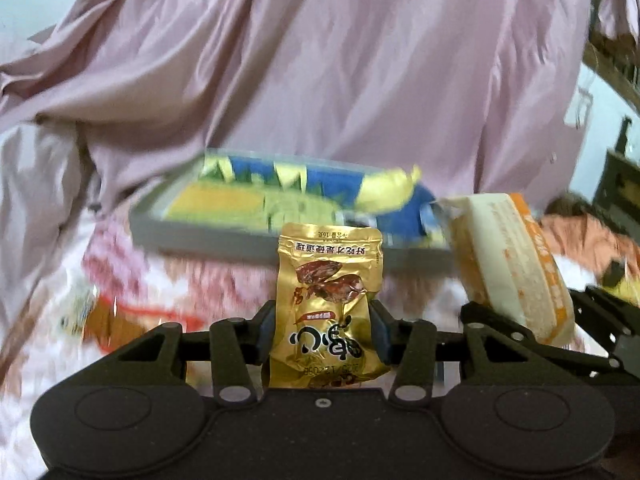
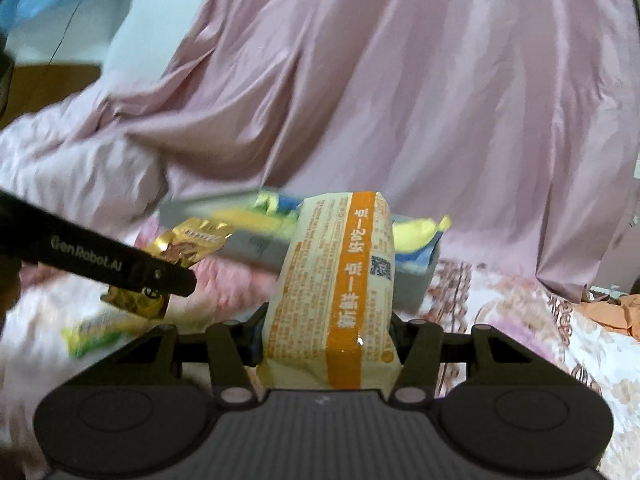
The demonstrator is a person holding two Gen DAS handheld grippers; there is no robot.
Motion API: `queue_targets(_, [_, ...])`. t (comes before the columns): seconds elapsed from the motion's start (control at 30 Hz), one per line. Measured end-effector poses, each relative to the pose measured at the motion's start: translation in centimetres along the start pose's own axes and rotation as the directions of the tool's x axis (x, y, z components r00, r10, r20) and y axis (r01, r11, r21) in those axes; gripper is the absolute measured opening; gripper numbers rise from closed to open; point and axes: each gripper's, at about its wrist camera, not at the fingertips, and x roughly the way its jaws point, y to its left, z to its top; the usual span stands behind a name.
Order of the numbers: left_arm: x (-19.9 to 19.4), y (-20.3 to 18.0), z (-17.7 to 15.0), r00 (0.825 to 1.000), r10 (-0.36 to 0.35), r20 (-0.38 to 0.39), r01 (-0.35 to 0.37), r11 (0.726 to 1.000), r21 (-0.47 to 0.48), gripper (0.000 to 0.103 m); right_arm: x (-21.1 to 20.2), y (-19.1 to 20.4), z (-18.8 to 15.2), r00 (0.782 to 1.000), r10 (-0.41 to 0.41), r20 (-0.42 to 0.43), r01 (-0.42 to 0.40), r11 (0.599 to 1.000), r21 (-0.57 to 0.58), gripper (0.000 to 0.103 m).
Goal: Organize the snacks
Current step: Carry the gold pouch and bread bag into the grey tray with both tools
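My left gripper [image 1: 322,330] is shut on a gold foil snack packet [image 1: 328,304] and holds it upright above the bedspread. It also shows in the right wrist view [image 2: 176,254], gripped by the left gripper's black arm [image 2: 100,264]. My right gripper [image 2: 326,340] is shut on a cream and orange bread pack [image 2: 340,288], also seen in the left wrist view [image 1: 512,264]. Just beyond both stands a grey tray [image 1: 208,236] holding yellow and blue snack bags [image 1: 312,192]; the tray also shows in the right wrist view [image 2: 256,250].
A floral bedspread [image 2: 500,312] lies under everything. A pink quilt [image 1: 320,60] rises behind the tray. A yellow-green snack packet [image 2: 96,334] lies on the bedspread at the left. Orange cloth [image 2: 612,312] lies at the far right.
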Motion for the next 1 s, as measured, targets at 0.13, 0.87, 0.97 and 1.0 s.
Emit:
queue_targets(0.13, [1.9, 0.4, 3.2, 0.999, 0.008, 0.041, -0.006, 0.999, -0.054, 0.05, 2.3, -1.6, 2.1, 0.999, -0.019, 0.041, 0.018, 0.999, 0.036, 0.058])
queue_targets(0.87, [13.5, 2.0, 8.1, 0.998, 0.064, -0.013, -0.065, 0.99, -0.122, 0.05, 16.4, -4.0, 4.4, 0.997, 0.017, -0.07, -0.007, 0.99, 0.142, 0.058])
queue_targets(0.97, [14.2, 2.3, 7.7, 0.998, 0.057, -0.032, -0.061, 0.989, -0.132, 0.05, 17.1, -3.9, 4.2, 0.995, 0.018, -0.097, -0.005, 0.991, 0.134, 0.058])
queue_targets(1.0, [14.3, 2.3, 7.7, 0.998, 0.056, -0.039, -0.061, 0.989, -0.134, 0.05, 17.4, -4.0, 4.1, 0.994, 0.023, -0.107, -0.008, 0.99, 0.142, 0.058])
